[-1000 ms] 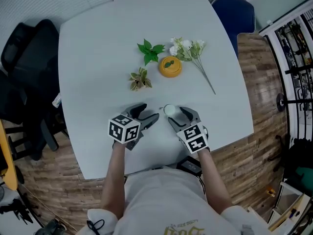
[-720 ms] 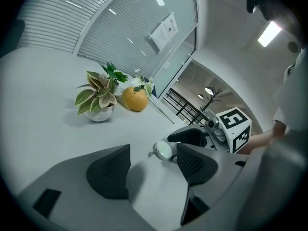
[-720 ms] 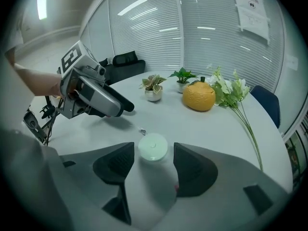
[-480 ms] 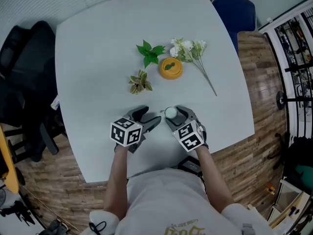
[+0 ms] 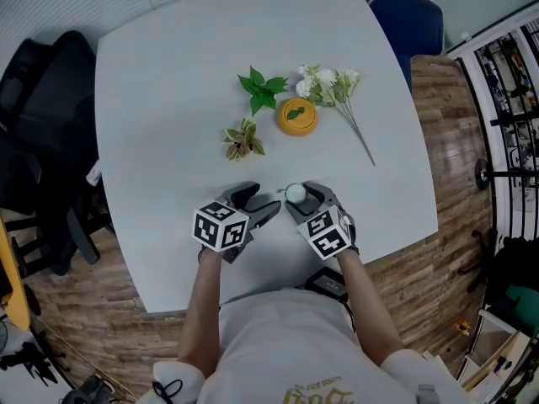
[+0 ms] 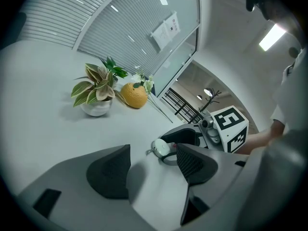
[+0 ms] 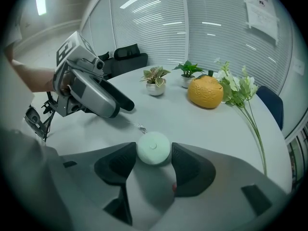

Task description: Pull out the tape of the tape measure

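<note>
The tape measure [image 7: 153, 147], a small round white case, sits on the bench [image 5: 168, 99] near its front edge. It is between the jaws of the right hand-held gripper [image 5: 303, 200]. Those jaws have just been closing, and their pads now touch the case on both sides, so I judge it gripped.

The pull tab [image 7: 141, 127] sticks out of the case on the side away from the right hand-held gripper, low over the bench. It points towards the left hand-held gripper [image 5: 262, 199].

The left one hovers just beside the case with its jaws apart and nothing between them. The tab lies just ahead of its tips, nearer its right jaw, and is not yet between the pads.

It is the nearer free gripper, so the pull likely falls to it. The pull would run along the line from the case out through the tab.
</note>
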`<state>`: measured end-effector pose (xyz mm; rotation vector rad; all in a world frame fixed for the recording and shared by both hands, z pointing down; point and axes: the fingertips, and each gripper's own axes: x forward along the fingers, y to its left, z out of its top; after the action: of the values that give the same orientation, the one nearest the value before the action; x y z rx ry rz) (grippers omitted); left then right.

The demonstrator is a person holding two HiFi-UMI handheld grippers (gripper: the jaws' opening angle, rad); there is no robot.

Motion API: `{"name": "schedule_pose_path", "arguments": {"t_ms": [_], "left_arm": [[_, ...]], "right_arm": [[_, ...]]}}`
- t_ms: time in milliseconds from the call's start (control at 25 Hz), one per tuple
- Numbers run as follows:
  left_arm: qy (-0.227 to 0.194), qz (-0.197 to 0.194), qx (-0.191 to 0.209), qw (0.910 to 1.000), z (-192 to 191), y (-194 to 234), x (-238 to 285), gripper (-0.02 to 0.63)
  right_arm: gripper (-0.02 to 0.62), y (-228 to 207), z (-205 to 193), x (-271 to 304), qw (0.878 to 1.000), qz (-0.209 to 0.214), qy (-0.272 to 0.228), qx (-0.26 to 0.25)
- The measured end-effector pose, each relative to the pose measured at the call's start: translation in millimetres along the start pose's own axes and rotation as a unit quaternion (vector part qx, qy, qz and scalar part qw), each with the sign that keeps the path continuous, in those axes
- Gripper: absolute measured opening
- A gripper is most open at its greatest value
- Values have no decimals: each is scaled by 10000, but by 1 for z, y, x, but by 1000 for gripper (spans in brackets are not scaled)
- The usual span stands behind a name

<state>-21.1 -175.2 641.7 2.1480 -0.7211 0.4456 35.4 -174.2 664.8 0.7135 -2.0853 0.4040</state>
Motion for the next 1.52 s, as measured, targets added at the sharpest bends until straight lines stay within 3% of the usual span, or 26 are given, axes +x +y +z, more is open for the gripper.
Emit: {"name": "schedule_pose_path", "arguments": {"t_ms": [80, 760, 1280, 1520], "left_arm": [[0, -10, 4, 10000, -1, -1, 0, 308], [-57, -37, 30, 10000, 2, -3, -8, 307], [-24, -64, 251, 9997, 3, -19, -12, 307], [-50, -47, 420, 9991, 2, -30, -17, 295]], "right_arm": [[229, 0, 0, 0, 10000, -15, -6, 17], [225, 5, 4, -9, 9991, 192, -48, 382], [225, 12, 0, -30, 9974, 309, -160, 626], [225, 17, 0, -42, 9938, 485, -206, 979]]}}
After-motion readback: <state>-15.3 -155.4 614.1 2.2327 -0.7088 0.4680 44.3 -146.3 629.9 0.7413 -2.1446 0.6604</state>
